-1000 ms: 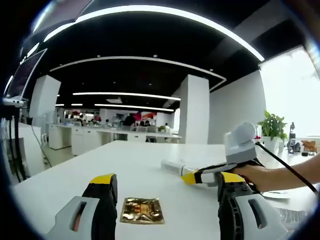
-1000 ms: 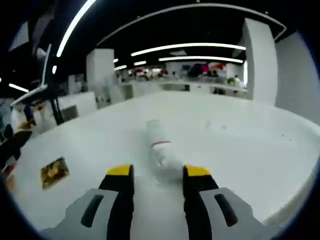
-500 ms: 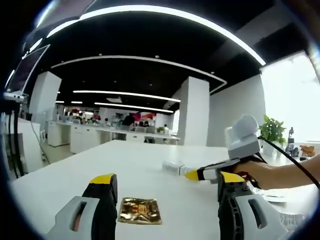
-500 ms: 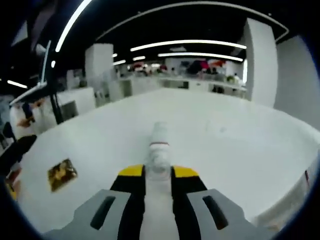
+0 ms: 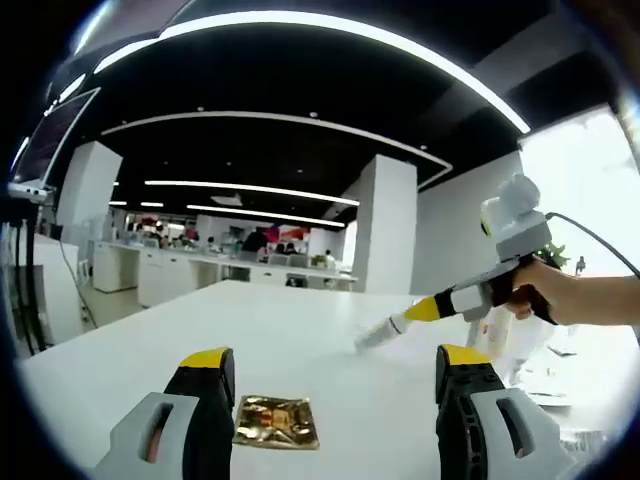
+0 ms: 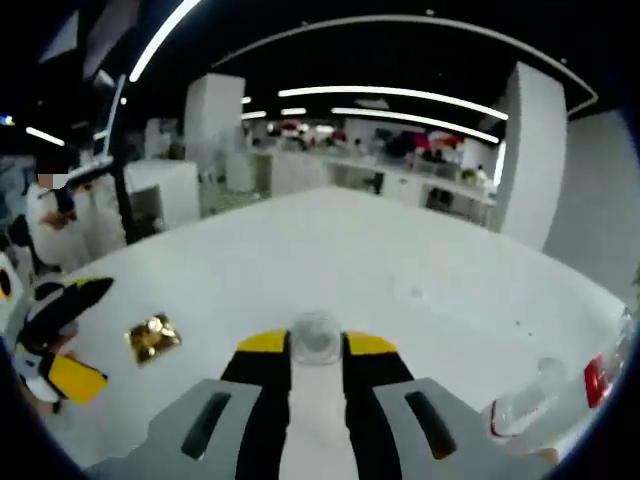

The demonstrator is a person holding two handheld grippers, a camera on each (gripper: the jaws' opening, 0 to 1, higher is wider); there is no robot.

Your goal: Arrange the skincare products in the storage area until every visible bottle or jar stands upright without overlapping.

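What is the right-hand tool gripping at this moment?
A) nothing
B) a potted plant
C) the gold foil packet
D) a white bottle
D: the right gripper has its yellow-tipped jaws closed on a white bottle, also seen lifted off the white table in the left gripper view.

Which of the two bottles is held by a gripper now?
The white bottle clamped between the right gripper fingers; the other bottle, red-banded, lies free at lower right.

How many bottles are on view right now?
2: one bottle clamped in the right hand-held gripper, another bottle lying at the table's edge. Others may be hidden.
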